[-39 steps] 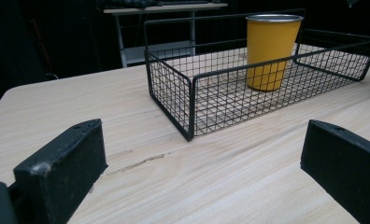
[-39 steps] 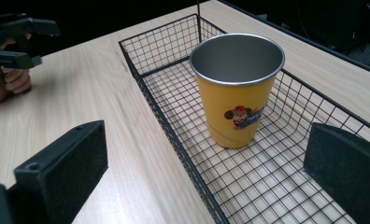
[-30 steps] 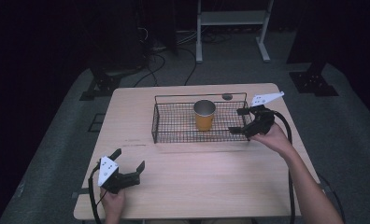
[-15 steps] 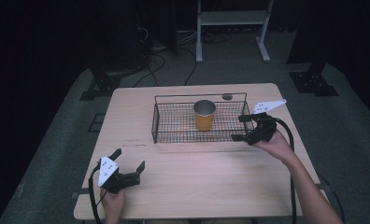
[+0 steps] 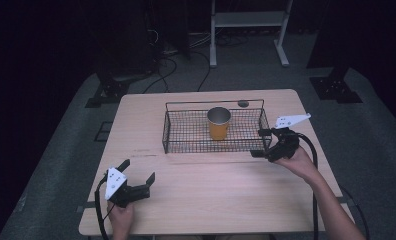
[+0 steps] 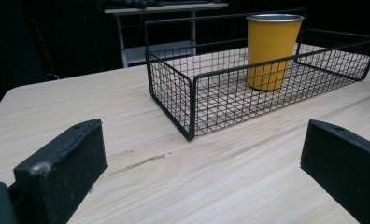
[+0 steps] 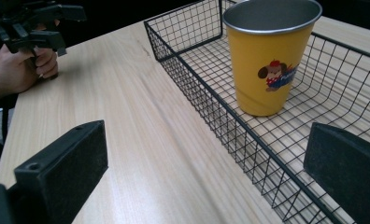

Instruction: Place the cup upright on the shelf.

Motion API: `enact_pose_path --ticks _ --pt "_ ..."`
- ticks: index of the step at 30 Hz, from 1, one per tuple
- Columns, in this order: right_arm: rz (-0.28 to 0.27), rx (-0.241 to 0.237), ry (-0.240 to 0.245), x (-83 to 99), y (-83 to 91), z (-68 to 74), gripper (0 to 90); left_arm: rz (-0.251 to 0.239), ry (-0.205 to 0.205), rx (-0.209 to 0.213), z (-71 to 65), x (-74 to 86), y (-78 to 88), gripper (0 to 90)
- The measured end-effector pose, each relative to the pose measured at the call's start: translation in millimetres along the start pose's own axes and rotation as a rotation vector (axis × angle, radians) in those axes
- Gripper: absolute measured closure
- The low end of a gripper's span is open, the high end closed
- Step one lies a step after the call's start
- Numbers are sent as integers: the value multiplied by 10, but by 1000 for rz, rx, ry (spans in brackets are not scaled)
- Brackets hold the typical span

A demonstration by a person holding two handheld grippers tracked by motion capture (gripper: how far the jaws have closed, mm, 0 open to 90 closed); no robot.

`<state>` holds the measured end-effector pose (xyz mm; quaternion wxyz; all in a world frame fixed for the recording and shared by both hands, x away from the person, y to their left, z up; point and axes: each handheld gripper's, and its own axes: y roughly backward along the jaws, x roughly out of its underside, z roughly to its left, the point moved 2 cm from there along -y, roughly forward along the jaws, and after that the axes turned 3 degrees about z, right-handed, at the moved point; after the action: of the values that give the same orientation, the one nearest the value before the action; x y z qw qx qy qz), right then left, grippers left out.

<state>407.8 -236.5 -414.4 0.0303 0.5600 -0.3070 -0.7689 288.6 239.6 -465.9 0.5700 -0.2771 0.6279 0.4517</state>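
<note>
A yellow metal cup (image 5: 219,123) with a cartoon dog print stands upright in a black wire basket (image 5: 211,150) at the table's middle back. In the right gripper view the cup (image 7: 267,65) is close ahead inside the basket (image 7: 206,86). My right gripper (image 5: 259,143) is open at the basket's near right corner, with one jaw over the mesh and one over the table; nothing is between them (image 7: 206,172). My left gripper (image 5: 137,170) is open and empty near the front left of the table, pointing toward the basket (image 6: 170,65) and cup (image 6: 272,51).
The light wooden table (image 5: 211,200) has bare room in front of and left of the basket. A small dark round mark (image 5: 243,103) lies behind the basket. In the right gripper view, the other hand with its gripper (image 7: 29,28) rests far off.
My right gripper has drawn back a little from the basket's right end toward the near right corner. The left gripper and the cup have stayed put.
</note>
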Motion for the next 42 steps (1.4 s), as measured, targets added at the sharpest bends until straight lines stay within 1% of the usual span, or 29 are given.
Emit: enact_pose_path --ticks 3,11,13,16,29,30,36,38,42 --pt "-10 2 0 21 15 19 0 -2 1 0 0 0 1 0" --pt "-11 -5 0 103 41 77 0 1 -1 -1 0 0 0 0" --pt "-21 -2 -1 118 50 91 0 0 1 -1 1 0 1 0" --pt "-17 -3 -1 153 55 107 0 -2 1 -1 1 0 1 0" --pt "-35 1 -27 330 122 163 0 -2 -1 -4 -1 0 0 0" --pt "-45 6 -24 344 126 169 0 -2 -1 -4 -1 0 1 0" --pt "-42 5 -36 432 138 198 0 -3 0 -3 1 1 3 0" --pt "-50 10 -34 453 143 213 0 -3 0 -4 1 1 3 0" --pt "-50 5 -39 503 140 237 0 -2 0 -6 1 1 2 0"
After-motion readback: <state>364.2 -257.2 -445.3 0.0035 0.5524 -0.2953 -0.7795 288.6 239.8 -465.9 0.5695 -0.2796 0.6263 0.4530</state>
